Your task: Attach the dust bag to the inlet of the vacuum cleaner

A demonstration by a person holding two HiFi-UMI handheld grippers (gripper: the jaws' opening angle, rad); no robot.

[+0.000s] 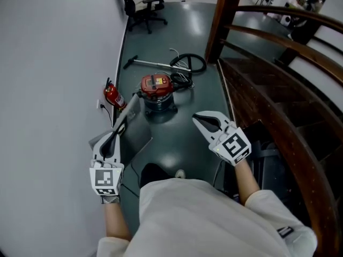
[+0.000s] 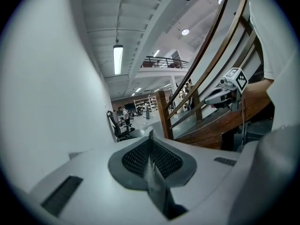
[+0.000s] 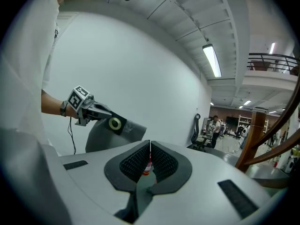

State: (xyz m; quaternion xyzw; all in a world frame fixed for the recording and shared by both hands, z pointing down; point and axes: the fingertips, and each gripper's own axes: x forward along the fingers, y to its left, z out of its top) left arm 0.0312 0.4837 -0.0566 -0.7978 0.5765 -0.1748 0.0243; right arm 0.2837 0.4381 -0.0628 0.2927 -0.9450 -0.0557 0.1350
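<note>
The red-topped vacuum cleaner (image 1: 156,92) stands on the floor ahead of me. My left gripper (image 1: 119,128) is shut on the grey dust bag (image 1: 129,110), which has a thin sheet pinched between the pads (image 2: 151,139). In the right gripper view the bag (image 3: 101,137) hangs from the left gripper (image 3: 98,111), and its dark collar with a pale ring (image 3: 115,123) faces the camera. My right gripper (image 1: 199,119) is shut on nothing, to the right of the vacuum and nearer to me; its pads (image 3: 150,149) meet. It also shows in the left gripper view (image 2: 211,99).
A red fire extinguisher (image 1: 112,96) stands by the white wall (image 1: 53,63) left of the vacuum. The wand (image 1: 158,64) and the coiled hose (image 1: 188,63) lie behind it. A wooden staircase with rails (image 1: 268,90) runs along the right. An office chair (image 1: 140,7) stands farther back.
</note>
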